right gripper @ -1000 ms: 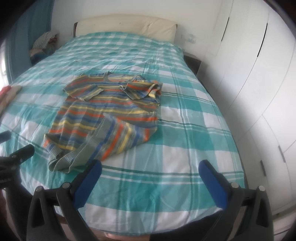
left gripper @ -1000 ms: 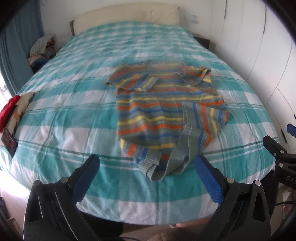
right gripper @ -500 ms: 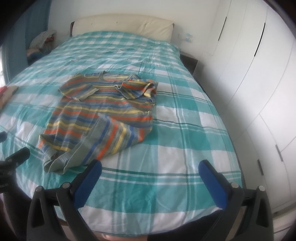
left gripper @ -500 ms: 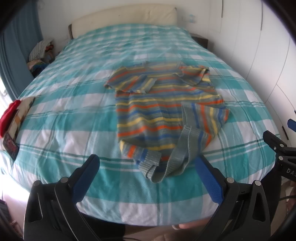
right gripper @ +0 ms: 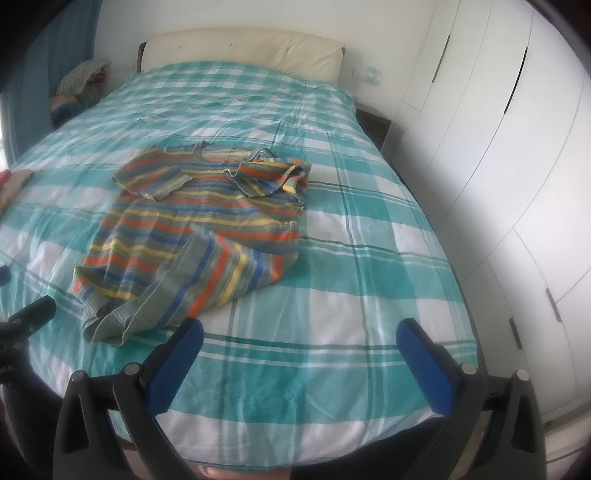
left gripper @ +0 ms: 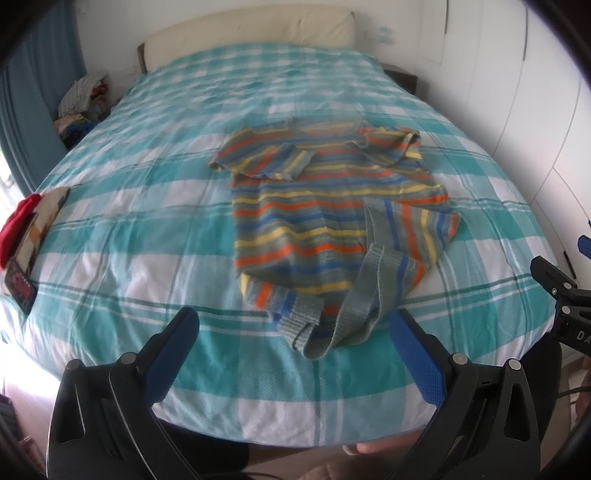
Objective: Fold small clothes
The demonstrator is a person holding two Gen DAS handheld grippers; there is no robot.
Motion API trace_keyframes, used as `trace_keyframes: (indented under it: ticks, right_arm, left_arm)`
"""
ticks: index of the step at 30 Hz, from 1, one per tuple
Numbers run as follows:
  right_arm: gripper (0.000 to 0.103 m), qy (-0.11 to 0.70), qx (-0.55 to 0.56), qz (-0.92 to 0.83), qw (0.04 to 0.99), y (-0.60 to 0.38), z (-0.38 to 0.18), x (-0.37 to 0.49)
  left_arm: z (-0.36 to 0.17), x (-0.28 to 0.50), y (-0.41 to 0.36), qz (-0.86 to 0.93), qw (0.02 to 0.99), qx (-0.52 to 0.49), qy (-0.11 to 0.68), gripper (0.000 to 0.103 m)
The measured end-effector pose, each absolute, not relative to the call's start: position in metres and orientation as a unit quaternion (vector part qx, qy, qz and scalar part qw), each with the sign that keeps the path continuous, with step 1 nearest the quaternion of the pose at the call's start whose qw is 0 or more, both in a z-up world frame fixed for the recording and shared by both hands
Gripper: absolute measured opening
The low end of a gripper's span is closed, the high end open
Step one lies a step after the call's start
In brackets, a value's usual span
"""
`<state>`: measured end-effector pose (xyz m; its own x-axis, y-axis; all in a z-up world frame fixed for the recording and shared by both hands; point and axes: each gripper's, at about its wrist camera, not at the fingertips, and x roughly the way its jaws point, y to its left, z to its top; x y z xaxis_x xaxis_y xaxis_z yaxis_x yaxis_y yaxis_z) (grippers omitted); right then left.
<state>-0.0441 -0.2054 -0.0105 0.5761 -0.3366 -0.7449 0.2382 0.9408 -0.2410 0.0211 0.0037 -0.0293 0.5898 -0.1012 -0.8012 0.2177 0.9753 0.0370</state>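
A striped knit sweater (left gripper: 325, 218) in grey, orange, blue and yellow lies on the teal plaid bed (left gripper: 147, 229). Both sleeves are folded in over the chest and its lower right corner is flipped over the body, with the hem bunched near the foot of the bed. It also shows in the right wrist view (right gripper: 199, 229). My left gripper (left gripper: 293, 325) is open and empty, held over the bed's near edge just short of the hem. My right gripper (right gripper: 301, 334) is open and empty, to the right of the sweater.
A small folded pile with a red garment (left gripper: 22, 225) lies at the bed's left edge. White wardrobe doors (right gripper: 517, 166) stand close on the right. A clothes heap (left gripper: 81, 107) sits by the headboard (left gripper: 251, 33) at the far left.
Both views have shifted slightly, so the sweater sits a little further from the grippers and more to the left in the right wrist view. The sweater itself has not moved.
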Motion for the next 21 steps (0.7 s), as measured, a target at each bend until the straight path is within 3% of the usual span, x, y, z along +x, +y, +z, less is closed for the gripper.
trace_keyframes:
  ticks: [14,21]
  right_arm:
    - [0.103,0.43,-0.051,-0.155,0.888,-0.207,-0.01,-0.047]
    - [0.103,0.396,-0.042,-0.02,0.917,-0.223,-0.024,-0.016]
  left_arm:
    - [-0.033,0.023,0.009,-0.099,0.884,0.057,0.454,0.103]
    - [-0.055,0.057,0.081,-0.099,0.87,-0.022,0.482,0.103]
